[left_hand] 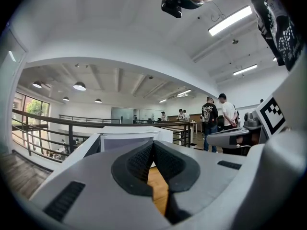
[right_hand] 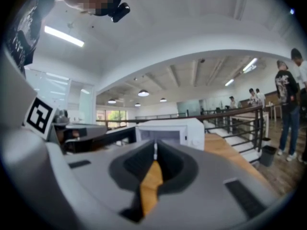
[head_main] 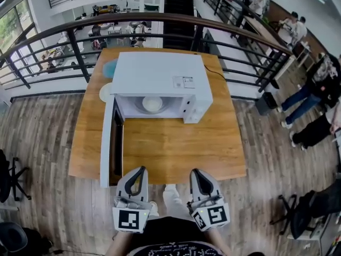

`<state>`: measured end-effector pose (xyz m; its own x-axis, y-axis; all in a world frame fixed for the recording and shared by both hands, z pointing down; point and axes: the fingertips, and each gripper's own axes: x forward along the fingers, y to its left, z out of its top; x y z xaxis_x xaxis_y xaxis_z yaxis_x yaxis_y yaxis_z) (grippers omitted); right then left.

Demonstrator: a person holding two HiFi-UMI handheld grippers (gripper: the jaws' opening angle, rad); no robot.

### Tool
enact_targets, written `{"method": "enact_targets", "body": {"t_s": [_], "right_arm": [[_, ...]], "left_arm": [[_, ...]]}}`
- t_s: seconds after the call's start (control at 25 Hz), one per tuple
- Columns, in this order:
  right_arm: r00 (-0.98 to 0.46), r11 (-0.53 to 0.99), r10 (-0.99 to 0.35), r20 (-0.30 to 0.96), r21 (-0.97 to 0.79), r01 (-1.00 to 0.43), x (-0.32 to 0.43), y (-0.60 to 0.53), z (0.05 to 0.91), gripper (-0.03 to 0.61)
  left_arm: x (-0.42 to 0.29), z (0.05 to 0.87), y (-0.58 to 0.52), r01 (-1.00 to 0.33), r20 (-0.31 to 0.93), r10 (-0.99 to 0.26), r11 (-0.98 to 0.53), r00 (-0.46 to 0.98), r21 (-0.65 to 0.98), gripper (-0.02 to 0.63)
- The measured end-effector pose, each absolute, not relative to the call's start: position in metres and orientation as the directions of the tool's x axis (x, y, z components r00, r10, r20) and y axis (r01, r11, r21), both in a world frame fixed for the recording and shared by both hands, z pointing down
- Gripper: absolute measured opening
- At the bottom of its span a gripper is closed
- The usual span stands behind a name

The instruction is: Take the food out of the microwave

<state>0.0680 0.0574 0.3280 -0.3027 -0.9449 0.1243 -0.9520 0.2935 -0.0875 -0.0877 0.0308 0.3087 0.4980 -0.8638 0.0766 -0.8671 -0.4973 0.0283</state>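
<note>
Head view, then: where is the food [head_main: 152, 104]?

– Inside the microwave [head_main: 160, 79], a pale round portion on the turntable in the middle of the open cavity. The microwave stands toward the far side of the wooden table [head_main: 181, 148].

And the door [head_main: 108, 143]?

– Swung fully open on its left hinge, reaching toward the person along the table's left part.

What about the two claws?

– The left claw [head_main: 141, 169] and the right claw [head_main: 195, 172] hang side by side at the table's near edge. Both point at the microwave and are well apart from it.

Is either one holding anything?

– No. The left gripper view shows its dark pads meeting at the tips, with only bare table wood in the gap below. The right gripper view shows the same: pads pressed together, nothing between them.

Anything else on the table?

– A white plate [head_main: 105, 92] peeks out just left of the microwave. A black railing [head_main: 74, 47] runs behind the table.
</note>
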Motion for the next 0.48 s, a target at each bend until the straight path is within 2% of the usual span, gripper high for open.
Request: {"method": "enact_targets", "body": {"t_s": [0.48], "right_arm": [[-0.457,0.450,-0.881,0.122,-0.082,-0.889,0.112,-0.062,0.325,0.037]], "left_arm": [[-0.059,0.314,-0.067,-0.926,0.097,-0.921,-0.378,0.378,0.019,0.032]]}}
